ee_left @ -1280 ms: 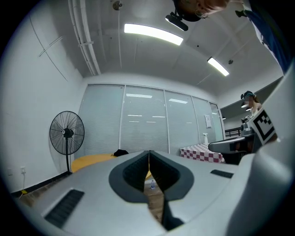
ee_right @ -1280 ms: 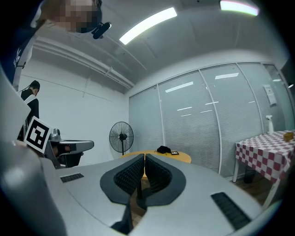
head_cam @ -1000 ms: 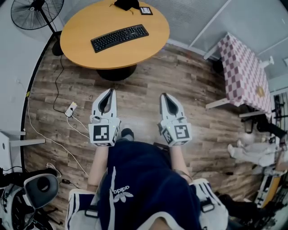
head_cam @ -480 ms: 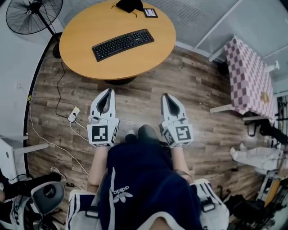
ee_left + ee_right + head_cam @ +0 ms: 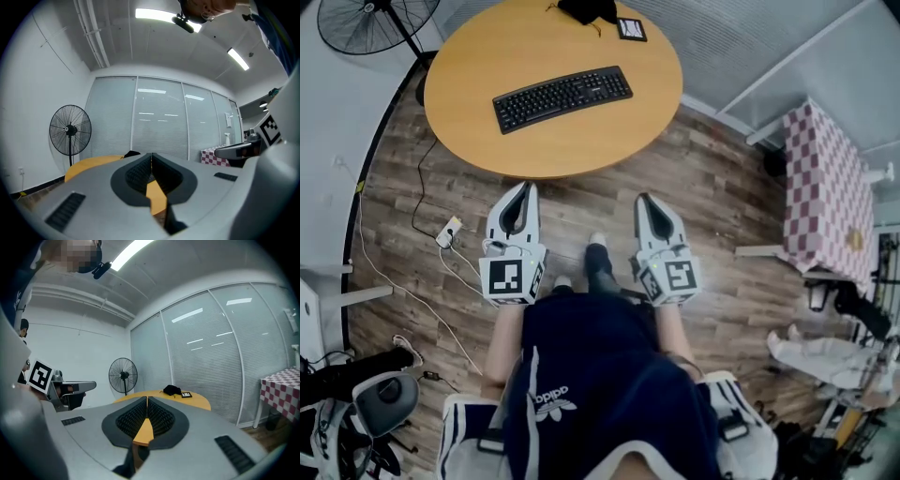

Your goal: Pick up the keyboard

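Note:
A black keyboard lies at a slant on the round orange table at the top of the head view. Both grippers hang level over the wooden floor, short of the table's near edge and well apart from the keyboard. My left gripper is shut with nothing in it, and so is my right gripper. In the left gripper view the left gripper shows its jaws pressed together, the table beyond them. In the right gripper view the right gripper is likewise closed before the table. Neither gripper view shows the keyboard.
A black pouch and a small card lie at the table's far edge. A standing fan is left of the table, a checkered table at the right. A power strip with cables lies on the floor at the left.
The table and keyboard have drawn closer to both grippers in the head view as the person stepped forward. Both grippers stayed shut and side by side.

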Available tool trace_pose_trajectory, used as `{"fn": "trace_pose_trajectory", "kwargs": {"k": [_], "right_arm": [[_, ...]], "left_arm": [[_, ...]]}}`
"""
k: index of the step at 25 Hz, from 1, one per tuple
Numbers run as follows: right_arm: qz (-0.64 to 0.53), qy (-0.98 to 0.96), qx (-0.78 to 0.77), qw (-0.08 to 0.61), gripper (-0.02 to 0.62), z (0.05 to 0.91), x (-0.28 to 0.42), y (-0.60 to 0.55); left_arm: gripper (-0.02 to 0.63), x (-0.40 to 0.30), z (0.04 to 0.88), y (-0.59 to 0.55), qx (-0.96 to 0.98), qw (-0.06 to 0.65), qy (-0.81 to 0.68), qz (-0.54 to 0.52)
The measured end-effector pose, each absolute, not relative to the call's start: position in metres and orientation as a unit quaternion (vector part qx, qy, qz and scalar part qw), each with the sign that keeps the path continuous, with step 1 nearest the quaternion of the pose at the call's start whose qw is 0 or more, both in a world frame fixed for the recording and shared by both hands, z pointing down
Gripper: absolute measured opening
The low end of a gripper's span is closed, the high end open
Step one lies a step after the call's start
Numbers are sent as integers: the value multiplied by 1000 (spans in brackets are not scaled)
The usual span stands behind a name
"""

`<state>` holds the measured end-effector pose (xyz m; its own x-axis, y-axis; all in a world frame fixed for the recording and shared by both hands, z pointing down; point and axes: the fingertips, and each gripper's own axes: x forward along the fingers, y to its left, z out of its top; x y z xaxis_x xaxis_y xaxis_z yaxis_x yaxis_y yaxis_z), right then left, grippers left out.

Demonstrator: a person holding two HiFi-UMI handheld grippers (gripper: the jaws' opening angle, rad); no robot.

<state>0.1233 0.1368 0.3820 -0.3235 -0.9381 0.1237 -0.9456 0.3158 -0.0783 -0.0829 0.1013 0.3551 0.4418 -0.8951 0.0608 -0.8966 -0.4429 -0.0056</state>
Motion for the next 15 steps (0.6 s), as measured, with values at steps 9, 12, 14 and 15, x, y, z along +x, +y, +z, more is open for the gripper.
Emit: {"fn": "trace_pose_trajectory", "kwargs": {"k": [9,12,14,15], "right_arm": [[54,-840,539,25,8,372,178,31],[58,-847,527,23,9,374,192,9],[60,-851,521,26,8,377,196,-1],[62,-853,518,27,9,380,197,-6]], "left_arm": [[6,-42,347,21,814,7,-581,12],[6,-31,346,9,804,2,-594,12],[6,-30,347,3,797,3,-604,11],[6,-30,348,1,794,4,-608,11]]}}
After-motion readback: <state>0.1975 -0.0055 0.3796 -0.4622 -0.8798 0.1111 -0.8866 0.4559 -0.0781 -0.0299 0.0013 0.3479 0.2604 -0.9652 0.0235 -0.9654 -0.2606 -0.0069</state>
